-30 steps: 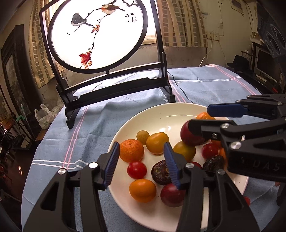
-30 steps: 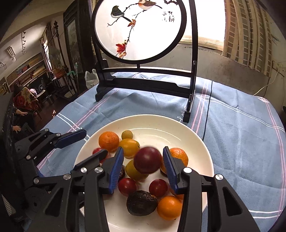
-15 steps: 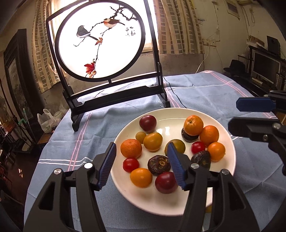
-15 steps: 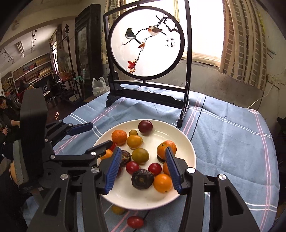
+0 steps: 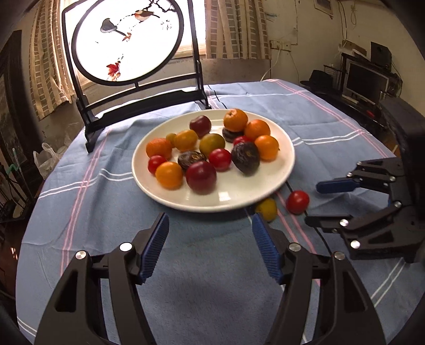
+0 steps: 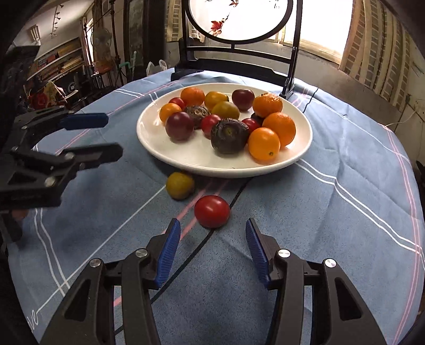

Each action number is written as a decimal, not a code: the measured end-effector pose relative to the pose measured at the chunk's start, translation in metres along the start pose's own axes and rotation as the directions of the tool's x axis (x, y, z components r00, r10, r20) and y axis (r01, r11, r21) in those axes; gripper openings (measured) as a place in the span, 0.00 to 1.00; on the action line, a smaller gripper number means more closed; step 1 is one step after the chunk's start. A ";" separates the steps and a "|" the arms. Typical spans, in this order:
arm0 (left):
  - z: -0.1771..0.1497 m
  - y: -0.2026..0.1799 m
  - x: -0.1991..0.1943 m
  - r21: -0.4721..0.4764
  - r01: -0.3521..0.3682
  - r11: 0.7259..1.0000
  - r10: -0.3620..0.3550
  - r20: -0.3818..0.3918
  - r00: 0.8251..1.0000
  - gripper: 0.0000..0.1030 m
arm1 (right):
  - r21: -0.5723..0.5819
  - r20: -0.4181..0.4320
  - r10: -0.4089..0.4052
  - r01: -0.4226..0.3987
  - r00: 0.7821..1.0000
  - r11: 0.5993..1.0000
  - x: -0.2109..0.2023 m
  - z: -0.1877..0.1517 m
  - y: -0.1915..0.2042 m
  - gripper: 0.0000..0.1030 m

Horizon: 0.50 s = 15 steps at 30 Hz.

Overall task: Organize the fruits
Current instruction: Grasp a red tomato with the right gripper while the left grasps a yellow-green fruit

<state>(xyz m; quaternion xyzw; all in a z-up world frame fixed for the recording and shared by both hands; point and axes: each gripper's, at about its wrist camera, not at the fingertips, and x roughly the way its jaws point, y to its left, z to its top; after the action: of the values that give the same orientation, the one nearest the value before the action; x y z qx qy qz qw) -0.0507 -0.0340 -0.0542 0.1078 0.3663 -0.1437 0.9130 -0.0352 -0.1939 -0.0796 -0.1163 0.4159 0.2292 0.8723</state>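
Note:
A white plate (image 5: 228, 197) (image 6: 199, 156) on the blue tablecloth holds several fruits: oranges, red and yellow tomatoes, dark plums and wrinkled dark fruits. A red tomato (image 6: 211, 211) (image 5: 297, 201) and a yellow-green fruit (image 6: 180, 185) (image 5: 266, 209) lie on the cloth just in front of the plate. My right gripper (image 6: 209, 249) is open and empty, close behind the red tomato. My left gripper (image 5: 209, 246) is open and empty, in front of the plate's near rim. Each gripper also shows in the other's view, the right (image 5: 321, 203) and the left (image 6: 103, 135).
A round painted screen on a black stand (image 5: 124, 42) (image 6: 239, 18) stands behind the plate. The tablecloth (image 5: 212, 292) covers a round table. Furniture and a monitor (image 5: 364, 82) lie beyond the right edge, shelves (image 6: 53, 63) beyond the left.
Both grippers have pulled back from the plate toward the table's front. The dark plum the right gripper held one second ago now lies at the plate's back. Two fruits on the cloth came into view.

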 end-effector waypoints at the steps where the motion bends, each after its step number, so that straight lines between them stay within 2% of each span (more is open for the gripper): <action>1: -0.003 -0.004 0.002 0.005 0.012 1.000 -0.012 -0.011 1.000 0.62 | 0.001 -0.007 0.010 -0.010 1.000 1.000 0.005 0.002 0.000 0.46; 3: -0.007 -0.013 0.007 0.011 0.035 0.999 -0.034 -0.036 0.999 0.62 | -0.001 -0.017 0.002 -0.002 1.000 1.000 0.013 0.004 0.002 0.36; 4: -0.008 -0.017 0.010 0.014 0.043 0.999 -0.042 -0.046 0.998 0.62 | 0.001 -0.023 0.004 -0.004 1.000 1.000 0.015 0.005 0.002 0.28; 9: -0.004 -0.036 0.027 0.014 0.053 0.998 -0.052 -0.070 0.996 0.62 | 0.021 0.020 0.014 -0.014 1.000 1.000 -0.002 0.004 -0.006 0.27; 15: 0.007 -0.049 0.054 -0.044 0.032 0.999 -0.037 -0.110 0.993 0.59 | 0.066 0.063 0.014 -0.018 0.998 0.998 -0.015 0.000 -0.022 0.27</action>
<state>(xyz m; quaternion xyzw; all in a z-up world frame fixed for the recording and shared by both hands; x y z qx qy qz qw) -0.0255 -0.0919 -0.0917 0.0902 0.4213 -0.1457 0.8906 -0.0330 -0.2174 -0.0676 -0.0767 0.3968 0.2256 0.8865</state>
